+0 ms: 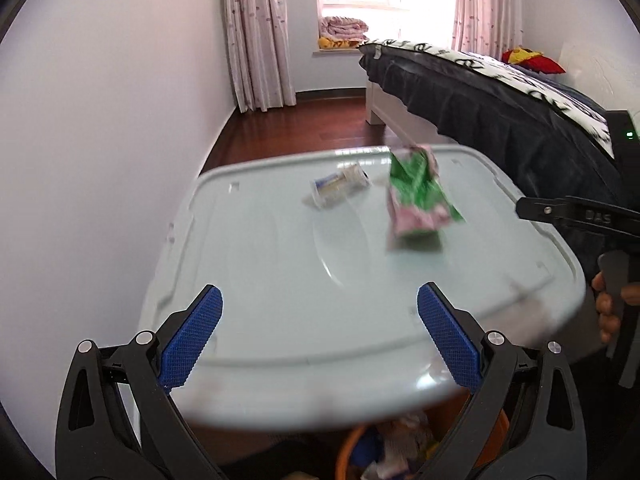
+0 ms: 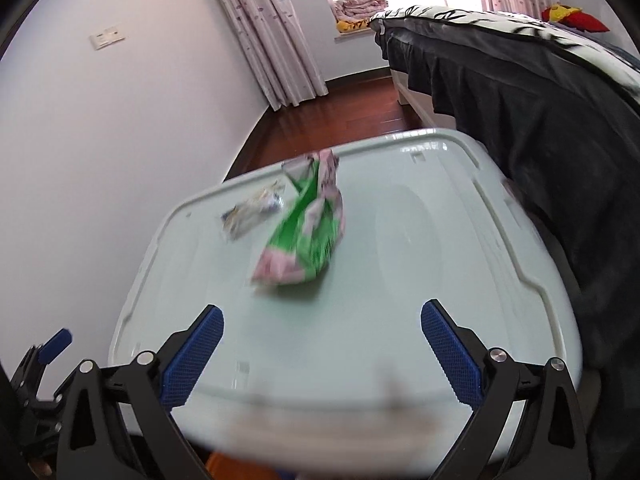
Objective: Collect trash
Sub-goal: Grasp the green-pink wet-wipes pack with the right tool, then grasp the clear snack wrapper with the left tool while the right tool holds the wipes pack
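A crumpled green and pink snack bag [image 1: 418,196] lies on the pale blue-grey lid of a plastic box [image 1: 260,280]. A small white and blue wrapper [image 1: 340,186] lies just left of it, further back. My left gripper [image 1: 320,332] is open and empty over the lid's near edge. In the right wrist view the bag [image 2: 306,232] and the wrapper [image 2: 252,214] lie ahead and left of my right gripper [image 2: 322,340], which is open and empty above the lid [image 2: 420,280]. Both views are blurred.
An orange bin [image 1: 400,448] holding trash stands below the lid's near edge. A bed with a dark skirt [image 2: 540,128] runs along the right. A white wall [image 1: 100,140] is close on the left. Dark wood floor [image 1: 304,128] lies beyond the box.
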